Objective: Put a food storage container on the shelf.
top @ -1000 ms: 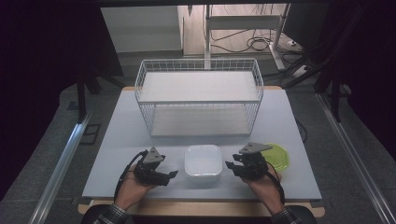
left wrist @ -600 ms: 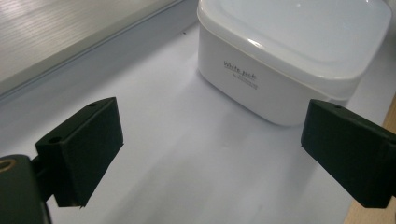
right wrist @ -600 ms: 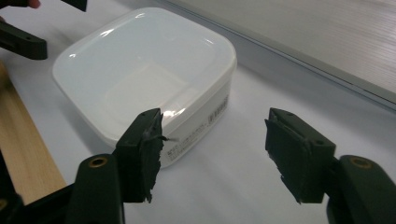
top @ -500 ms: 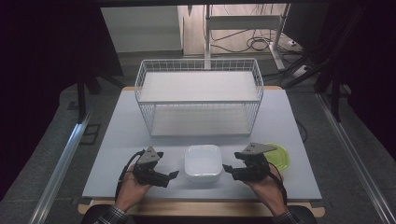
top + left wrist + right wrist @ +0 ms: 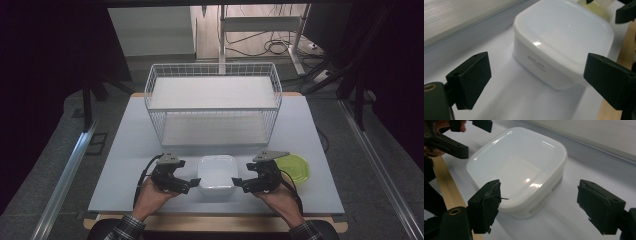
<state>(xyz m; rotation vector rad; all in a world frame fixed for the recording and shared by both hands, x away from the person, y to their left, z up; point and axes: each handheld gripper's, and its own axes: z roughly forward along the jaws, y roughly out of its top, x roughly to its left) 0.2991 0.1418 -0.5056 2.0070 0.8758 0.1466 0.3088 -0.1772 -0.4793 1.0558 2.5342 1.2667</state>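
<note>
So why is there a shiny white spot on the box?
Left gripper view: a lamp's glare makes the bright dot on the white box, and the near tool looks soft. Right gripper view: glints streak the box, jaws blurry. High view: table lit, surroundings dark.

White tub [image 5: 218, 173] sits in front of the wire basket [image 5: 212, 105]; left gripper [image 5: 186, 186] and right gripper [image 5: 239, 185] flank the tub, jaws apart; green lid [image 5: 295, 167] right of it.
</note>
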